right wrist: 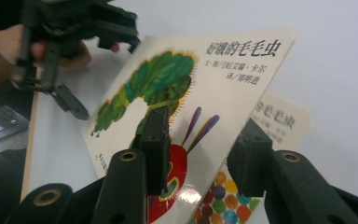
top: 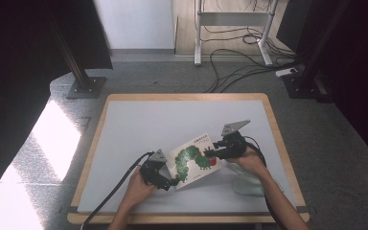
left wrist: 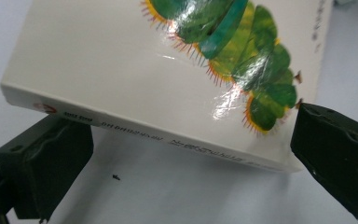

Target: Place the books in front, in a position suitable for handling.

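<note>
Black jaws of the right gripper (right wrist: 198,154) straddle the lifted cover of the picture book (right wrist: 191,93), barely opened; left gripper (left wrist: 186,158) jaws stand wide at its spine.

Left gripper (top: 172,182) sits low, jaws spread wide; right gripper (top: 210,154) reaches in from opposite, jaws parted.

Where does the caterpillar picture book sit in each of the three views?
High view: the caterpillar picture book lies lower centre on the table, between both hand-held grippers.
Left gripper view: its white cover and spine span the upper frame.
Right gripper view: the front cover, lifted open, fills the centre.
Shared landmark: the green caterpillar.
</note>
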The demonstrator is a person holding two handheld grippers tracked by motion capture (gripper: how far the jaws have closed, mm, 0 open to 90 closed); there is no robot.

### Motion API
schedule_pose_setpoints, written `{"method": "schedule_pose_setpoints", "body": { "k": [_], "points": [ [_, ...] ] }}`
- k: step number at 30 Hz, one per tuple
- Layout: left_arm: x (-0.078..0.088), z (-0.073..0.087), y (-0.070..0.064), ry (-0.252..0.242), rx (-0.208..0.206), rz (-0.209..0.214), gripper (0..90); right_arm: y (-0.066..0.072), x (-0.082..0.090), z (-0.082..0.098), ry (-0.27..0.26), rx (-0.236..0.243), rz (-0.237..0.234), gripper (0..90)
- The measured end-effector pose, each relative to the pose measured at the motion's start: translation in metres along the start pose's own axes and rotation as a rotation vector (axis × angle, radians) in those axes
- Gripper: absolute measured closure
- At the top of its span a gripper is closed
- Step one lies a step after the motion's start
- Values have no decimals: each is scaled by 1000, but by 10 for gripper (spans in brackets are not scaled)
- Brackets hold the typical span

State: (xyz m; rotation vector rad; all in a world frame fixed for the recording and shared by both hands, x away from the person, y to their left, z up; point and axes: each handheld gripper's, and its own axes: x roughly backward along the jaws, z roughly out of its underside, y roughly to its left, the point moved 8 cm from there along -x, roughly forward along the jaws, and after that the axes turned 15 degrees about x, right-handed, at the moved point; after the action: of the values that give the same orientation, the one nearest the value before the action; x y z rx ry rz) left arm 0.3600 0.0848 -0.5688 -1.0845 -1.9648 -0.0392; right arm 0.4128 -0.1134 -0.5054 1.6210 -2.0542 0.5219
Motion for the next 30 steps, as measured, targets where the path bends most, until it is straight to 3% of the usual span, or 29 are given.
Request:
{"method": "schedule_pose_setpoints", "body": {
  "k": [5,8,11,16,19,24,30],
  "points": [
    [5,-5,-6,-29,4,19,0,-5,-5,13,57,-61,25,566],
    [6,-5,-9,-34,-28,-15,0,-6,-6,18,64,-81,30,560],
    [8,-7,-12,-46,-13,-29,3,-6,-7,20,70,-90,36,554],
    [11,-8,-13,-64,-12,-59,140,-5,-8,24,83,-85,47,539],
    [12,-8,-17,-59,6,-35,163,-5,-8,25,87,-85,51,536],
    [12,-4,-16,-41,-17,-74,326,-3,-7,26,78,-81,55,535],
    [15,-6,-17,-49,-6,-60,379,-2,-6,27,90,-68,62,531]
  ]
}}
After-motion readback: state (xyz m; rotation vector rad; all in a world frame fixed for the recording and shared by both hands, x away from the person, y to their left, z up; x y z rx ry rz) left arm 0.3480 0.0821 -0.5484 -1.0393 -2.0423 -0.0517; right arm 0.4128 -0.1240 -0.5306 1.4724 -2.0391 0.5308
